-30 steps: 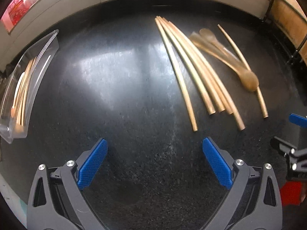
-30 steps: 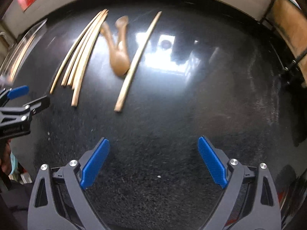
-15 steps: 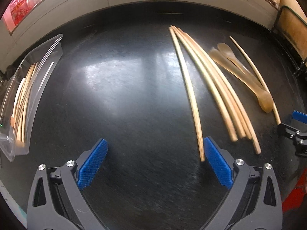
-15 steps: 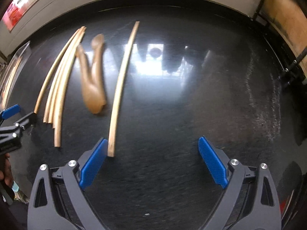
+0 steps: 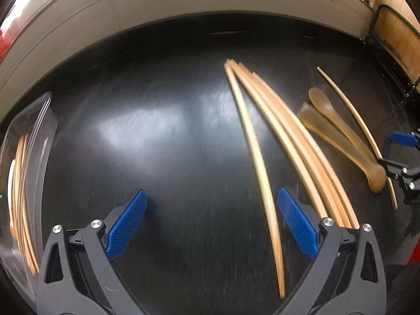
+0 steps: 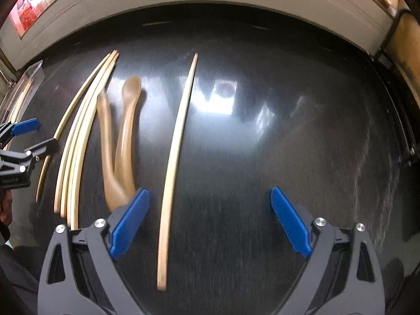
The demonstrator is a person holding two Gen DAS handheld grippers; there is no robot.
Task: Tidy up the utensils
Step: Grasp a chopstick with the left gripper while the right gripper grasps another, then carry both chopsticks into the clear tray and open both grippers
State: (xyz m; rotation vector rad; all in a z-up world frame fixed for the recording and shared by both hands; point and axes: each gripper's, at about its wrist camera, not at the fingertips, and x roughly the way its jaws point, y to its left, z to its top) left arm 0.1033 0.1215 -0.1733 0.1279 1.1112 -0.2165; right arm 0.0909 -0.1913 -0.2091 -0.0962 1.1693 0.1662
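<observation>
Several wooden chopsticks (image 5: 288, 141) lie fanned on the black counter (image 5: 162, 144), with two wooden spoons (image 5: 341, 136) to their right and a lone chopstick (image 5: 351, 113) beyond. My left gripper (image 5: 210, 223) is open; the leftmost chopstick (image 5: 260, 168) runs between its fingers, close to the right one. My right gripper (image 6: 210, 220) is open over the lone chopstick (image 6: 176, 152), which runs beside its left finger. The spoons (image 6: 118, 144) and chopstick bundle (image 6: 78, 141) lie left of it.
A clear plastic bin (image 5: 26, 173) holding more chopsticks sits at the left edge of the counter. A pale wall (image 5: 183, 2) runs along the back. A dark metal rack (image 5: 388, 42) stands at the back right. The left gripper also shows in the right wrist view (image 6: 21, 147).
Both grippers have moved forward toward the utensils. The leftmost chopstick now lies between the left fingers, and the lone chopstick between the right fingers. Both stay open.
</observation>
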